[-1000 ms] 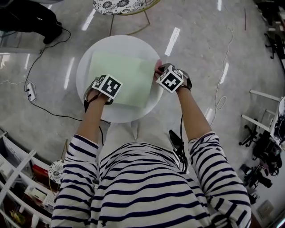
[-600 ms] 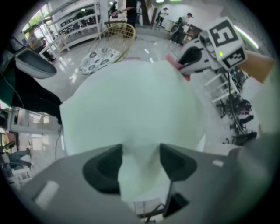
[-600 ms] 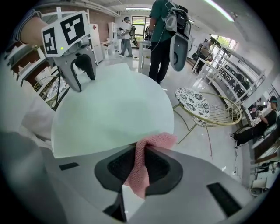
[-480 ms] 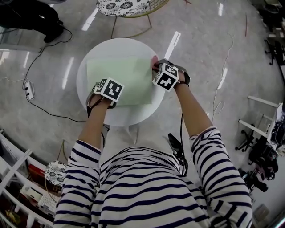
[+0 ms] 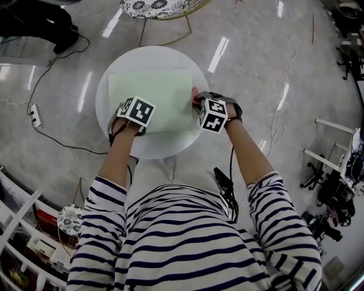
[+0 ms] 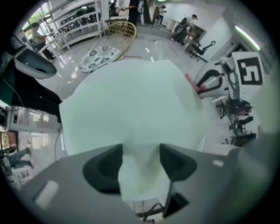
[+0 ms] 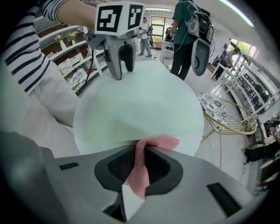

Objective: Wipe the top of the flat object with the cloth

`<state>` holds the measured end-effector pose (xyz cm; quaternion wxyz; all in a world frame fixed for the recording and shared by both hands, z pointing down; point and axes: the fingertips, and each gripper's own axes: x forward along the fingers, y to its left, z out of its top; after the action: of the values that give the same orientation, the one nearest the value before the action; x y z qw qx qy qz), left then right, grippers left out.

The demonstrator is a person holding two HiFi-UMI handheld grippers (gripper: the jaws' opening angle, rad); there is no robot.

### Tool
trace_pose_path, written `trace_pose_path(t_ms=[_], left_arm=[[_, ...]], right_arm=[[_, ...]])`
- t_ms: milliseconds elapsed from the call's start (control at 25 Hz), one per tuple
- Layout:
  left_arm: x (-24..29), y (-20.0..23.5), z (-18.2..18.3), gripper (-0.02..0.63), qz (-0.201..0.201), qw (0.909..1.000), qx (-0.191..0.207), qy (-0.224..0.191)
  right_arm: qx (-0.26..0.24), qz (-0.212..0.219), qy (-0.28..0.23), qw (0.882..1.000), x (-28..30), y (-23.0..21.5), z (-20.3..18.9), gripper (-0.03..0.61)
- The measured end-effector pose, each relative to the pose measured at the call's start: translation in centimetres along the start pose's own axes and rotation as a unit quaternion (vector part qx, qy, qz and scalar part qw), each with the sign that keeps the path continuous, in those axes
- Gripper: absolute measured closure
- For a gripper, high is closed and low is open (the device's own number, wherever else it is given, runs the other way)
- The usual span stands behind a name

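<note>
Round white table (image 5: 153, 150) w/ a pale green sheet (image 5: 151, 91) lying flat on it, covering most of the top, w/ bare table showing all round. L gripper (image 5: 134, 113) stands over the sheet's near-left corner, pointing straight down. Its 2 jaws are apart w/ nothing pinched, and the sheet shows through the gap btwn them. The tips are by the sheet's near edge; can't tell if they press on it. R gripper (image 5: 200, 105) is at the sheet's right edge, tilted steeply down, jaws closed on a pink mesh cloth (image 5: 195, 94). 1 strip of cloth runs back btwn the pads, and the rest fans out past the tips and lies at the sheet's right edge. The 2 grippers are well apart, w/ most of the sheet's near half btwn them. The person wears a striped top (image 5: 187, 238), forearms bare. On the floor beyond the table's far side is a wire-frame chair (image 5: 151, 7) w/ a patterned cushion. A power strip (image 5: 37, 115) lies on the floor left of the table.
</note>
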<state>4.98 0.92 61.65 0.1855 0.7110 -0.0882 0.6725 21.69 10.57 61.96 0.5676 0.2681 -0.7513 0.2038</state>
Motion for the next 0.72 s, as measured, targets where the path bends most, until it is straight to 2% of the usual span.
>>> trace_pose_path(t_ms=[200, 360, 560, 720], left_arm=[[0.1, -0.1, 0.0, 0.342, 0.000, 1.0000, -0.003, 0.000], [0.1, -0.3, 0.1, 0.342, 0.000, 1.0000, -0.005, 0.002], [0.1, -0.1, 0.0, 0.342, 0.001, 1.0000, -0.006, -0.001], [0.1, -0.1, 0.3, 0.342, 0.003, 1.0000, -0.006, 0.002]], right_arm=[[-0.002, 0.028, 0.003, 1.000, -0.1, 3.9, -0.6, 0.517], [0.015, 0.051, 0.005, 0.999, -0.4, 7.2, -1.1, 0.517], [0.051, 0.083, 0.019, 0.995, -0.8, 10.9, -1.3, 0.517], [0.109, 0.121, 0.015, 0.987, -1.6, 13.1, -0.9, 0.517]])
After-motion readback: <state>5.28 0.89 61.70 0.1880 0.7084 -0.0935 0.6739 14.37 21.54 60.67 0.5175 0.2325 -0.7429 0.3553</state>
